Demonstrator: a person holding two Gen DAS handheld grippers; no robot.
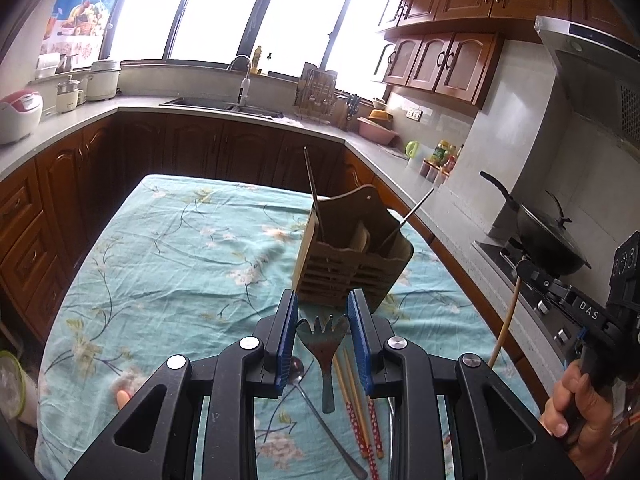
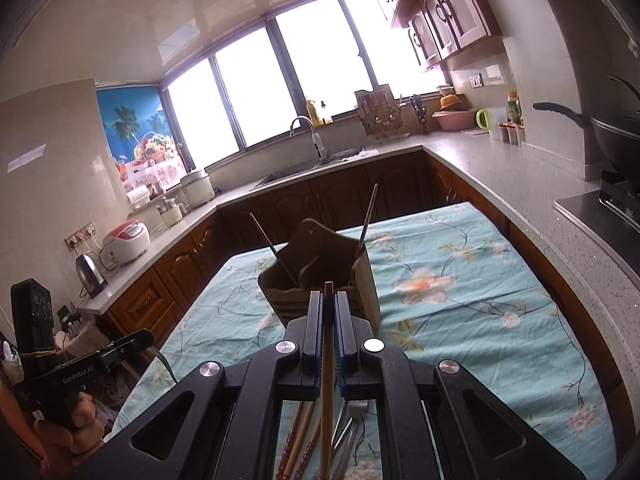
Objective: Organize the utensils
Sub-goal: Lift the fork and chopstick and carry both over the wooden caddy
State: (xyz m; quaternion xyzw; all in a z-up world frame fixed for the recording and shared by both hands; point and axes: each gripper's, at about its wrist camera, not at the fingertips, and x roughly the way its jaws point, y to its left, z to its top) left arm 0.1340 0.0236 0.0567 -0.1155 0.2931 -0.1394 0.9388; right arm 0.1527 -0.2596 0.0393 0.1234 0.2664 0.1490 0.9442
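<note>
kitchen setting, wood cabinets and grey counters wrapping round a table (image 1: 168, 264) under a teal floral cloth.

going left to right in the left wrist view: the left gripper (image 1: 323, 312) is hovering low over the near end of the table, jaws apart and holding nothing. lying between and below them: a metal spoon (image 1: 316, 408), a dark slotted spatula (image 1: 325, 354), and red-patterned chopsticks (image 1: 360, 412). just beyond, the brown utensil holder (image 1: 352, 256) is standing upright on the cloth, with a thin metal stick leaning in its left compartment and another in the right. further right, the right gripper (image 1: 524, 270) is showing side-on, a pale wooden chopstick (image 1: 505, 324) hanging down from it.

right wrist view: the right gripper (image 2: 329, 300) is pointing at the holder (image 2: 320, 280), jaws together and clamped on that wooden chopstick (image 2: 328, 360), which is running up between the pads.

progress, as a judgement: early to midway. two pieces are standing in the holder, one is in transit, several are lying loose on the cloth.

view differences: only the left wrist view is laying out the loose utensils clearly; the right shows them as a blurred bundle under the gripper body. only the right view is confirming the clamp on the chopstick.
</note>
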